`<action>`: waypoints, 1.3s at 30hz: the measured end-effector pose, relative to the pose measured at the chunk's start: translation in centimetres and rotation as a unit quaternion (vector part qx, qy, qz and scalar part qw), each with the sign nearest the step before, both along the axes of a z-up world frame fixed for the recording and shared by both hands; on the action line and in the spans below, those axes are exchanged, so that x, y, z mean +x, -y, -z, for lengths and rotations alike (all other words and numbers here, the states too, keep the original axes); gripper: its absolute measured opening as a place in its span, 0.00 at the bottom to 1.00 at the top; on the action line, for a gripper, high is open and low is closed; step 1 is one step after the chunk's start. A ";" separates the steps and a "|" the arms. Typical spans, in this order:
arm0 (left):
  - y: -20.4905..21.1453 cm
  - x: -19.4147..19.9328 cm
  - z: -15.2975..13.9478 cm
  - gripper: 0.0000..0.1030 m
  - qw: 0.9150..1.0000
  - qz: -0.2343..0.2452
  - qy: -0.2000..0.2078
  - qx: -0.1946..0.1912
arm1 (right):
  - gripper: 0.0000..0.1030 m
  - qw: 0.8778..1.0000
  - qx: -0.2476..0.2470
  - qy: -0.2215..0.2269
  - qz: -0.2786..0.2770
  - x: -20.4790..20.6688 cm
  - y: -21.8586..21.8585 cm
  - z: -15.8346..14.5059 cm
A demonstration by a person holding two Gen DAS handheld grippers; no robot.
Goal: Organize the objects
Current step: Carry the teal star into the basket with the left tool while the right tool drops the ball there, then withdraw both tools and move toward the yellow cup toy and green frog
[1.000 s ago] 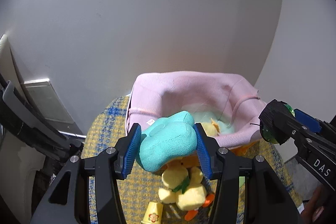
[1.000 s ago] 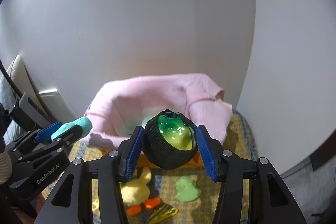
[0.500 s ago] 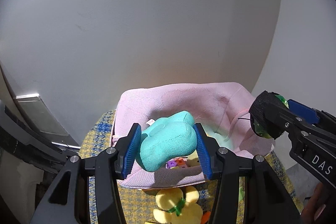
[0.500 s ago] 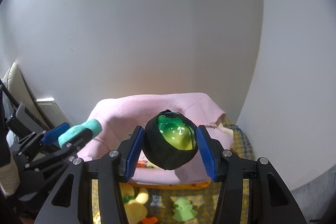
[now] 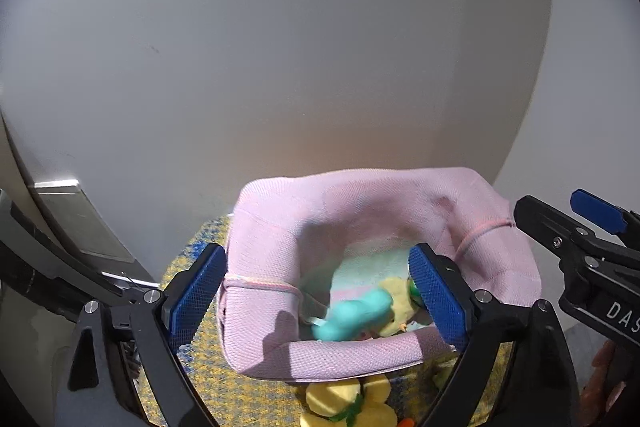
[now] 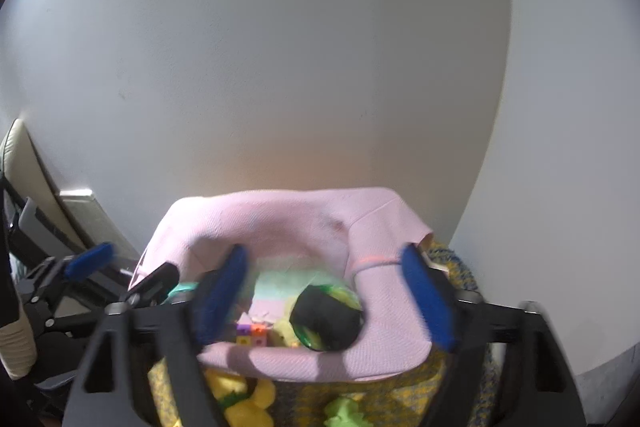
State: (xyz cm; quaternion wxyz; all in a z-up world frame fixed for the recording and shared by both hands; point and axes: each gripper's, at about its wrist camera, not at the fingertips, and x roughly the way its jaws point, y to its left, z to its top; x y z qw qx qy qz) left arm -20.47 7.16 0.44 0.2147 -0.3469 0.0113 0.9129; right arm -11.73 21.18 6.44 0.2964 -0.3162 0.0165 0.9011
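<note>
- Left gripper: jaws spread wide, just opened, nothing pinched. Pitched down over the near-left rim of the soft pink knitted fabric basket; left blue pad outside the basket wall, right pad over the interior.
- Teal plush toy, clamped between these pads in both earlier frames, now lies loose inside the basket, beside a yellow plush item. Blurred.
- Right gripper: jaws spread wide, just opened, nothing gripped. Pitched down over the basket; fingers motion-blurred.
- Black ribbed ball with glossy green inset, held by the right pads in earlier frames, now sits in the basket's near-right corner against the pink wall, clear of both pads.
- Small coloured building blocks on the basket floor, left of the ball.
- In the left wrist view the right gripper enters from the right edge, its finger empty where the ball was before.
- Basket sits on a yellow-and-blue plaid woven cloth, against a white wall.
- Outside, near side: yellow plush duck and a light green plush figure on the cloth.
</note>
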 end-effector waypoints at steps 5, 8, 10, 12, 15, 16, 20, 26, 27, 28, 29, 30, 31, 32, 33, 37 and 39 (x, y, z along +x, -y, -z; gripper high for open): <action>0.6 0.0 -0.1 0.96 1.000 -0.010 0.005 -0.002 | 0.83 1.000 -0.003 -0.001 0.004 0.6 0.0 0.1; 1.3 0.3 -0.3 0.96 1.000 -0.014 0.008 0.000 | 0.84 1.000 -0.005 -0.004 0.008 1.1 0.0 -0.1; 1.5 0.5 -0.6 0.96 1.000 -0.017 0.009 0.001 | 0.84 1.000 -0.004 -0.005 0.009 1.5 0.1 -0.1; 2.0 1.0 -0.7 0.96 1.000 -0.020 0.009 0.003 | 0.84 1.000 -0.005 -0.006 0.012 1.8 0.1 0.0; 2.6 2.1 -0.7 0.97 1.000 -0.021 0.010 0.006 | 0.84 1.000 -0.010 -0.006 0.016 3.4 0.0 -0.3; 2.8 2.6 -0.6 0.97 1.000 -0.021 0.010 0.006 | 0.84 1.000 -0.012 -0.006 0.018 3.7 0.3 -0.2; 3.6 4.1 -0.1 0.97 1.000 -0.021 0.012 0.004 | 0.84 1.000 -0.016 -0.001 0.021 5.2 1.1 0.5; 4.5 5.8 1.2 0.97 0.999 -0.025 0.021 -0.001 | 0.85 0.999 -0.026 0.007 0.022 6.9 2.0 2.2; 4.6 6.1 1.5 0.97 0.999 -0.025 0.023 -0.003 | 0.85 0.999 -0.028 0.008 0.022 7.1 2.1 2.5; 4.7 6.4 1.9 0.97 0.999 -0.025 0.025 -0.004 | 0.85 0.999 -0.031 0.010 0.022 7.3 2.2 2.8; 4.8 6.6 2.2 0.97 0.999 -0.024 0.025 -0.004 | 0.85 0.999 -0.032 0.013 0.022 7.5 2.2 3.2; 4.9 6.8 2.5 0.97 0.999 -0.024 0.027 -0.004 | 0.85 0.999 -0.033 0.015 0.022 7.7 2.3 3.4; 5.0 7.0 2.9 0.97 0.999 -0.024 0.030 -0.004 | 0.85 0.999 -0.034 0.018 0.021 7.8 2.4 3.8; 5.1 7.2 3.3 0.97 0.999 -0.025 0.034 -0.005 | 0.85 0.999 -0.034 0.020 0.021 8.0 2.5 4.0; 5.2 7.4 3.7 0.97 0.999 -0.026 0.036 -0.005 | 0.85 0.999 -0.033 0.022 0.021 8.1 2.6 4.2; 5.3 8.0 5.3 0.97 0.998 -0.026 0.049 -0.008 | 0.85 0.999 -0.036 0.030 0.020 8.6 2.9 5.4; 5.3 8.4 6.1 0.97 0.998 -0.025 0.051 -0.013 | 0.85 0.998 -0.038 0.034 0.021 8.9 3.0 6.2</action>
